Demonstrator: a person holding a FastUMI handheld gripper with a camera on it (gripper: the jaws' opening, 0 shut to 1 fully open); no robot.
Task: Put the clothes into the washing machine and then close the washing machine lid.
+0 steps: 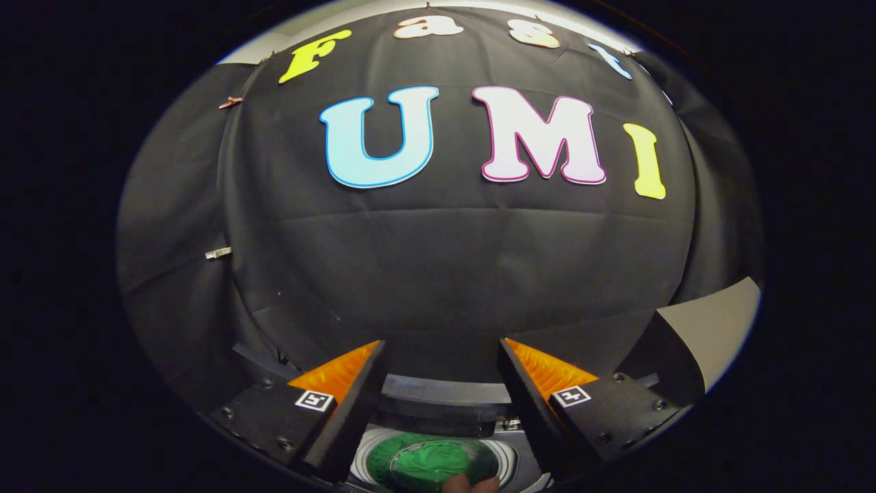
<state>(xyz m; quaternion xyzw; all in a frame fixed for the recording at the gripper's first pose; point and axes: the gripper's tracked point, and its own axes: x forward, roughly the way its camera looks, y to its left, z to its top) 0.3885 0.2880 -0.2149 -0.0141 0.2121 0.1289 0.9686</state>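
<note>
My gripper (pixel 441 352) is open, its two fingers spread wide with nothing between them. Below and between the fingers sits a small washing machine (pixel 438 390) with a grey rear panel. Its round tub opening holds a green cloth (pixel 428 460), seen through what looks like a clear round lid; I cannot tell whether the lid is fully down. A fingertip of a person's hand (pixel 469 484) shows at the near rim of the tub.
The black booth wall (pixel 438 274) rises just behind the machine and fills the space ahead. A pale panel (pixel 712 322) stands to the right of the right finger. Two small clips (pixel 217 253) hang on the cloth at the left.
</note>
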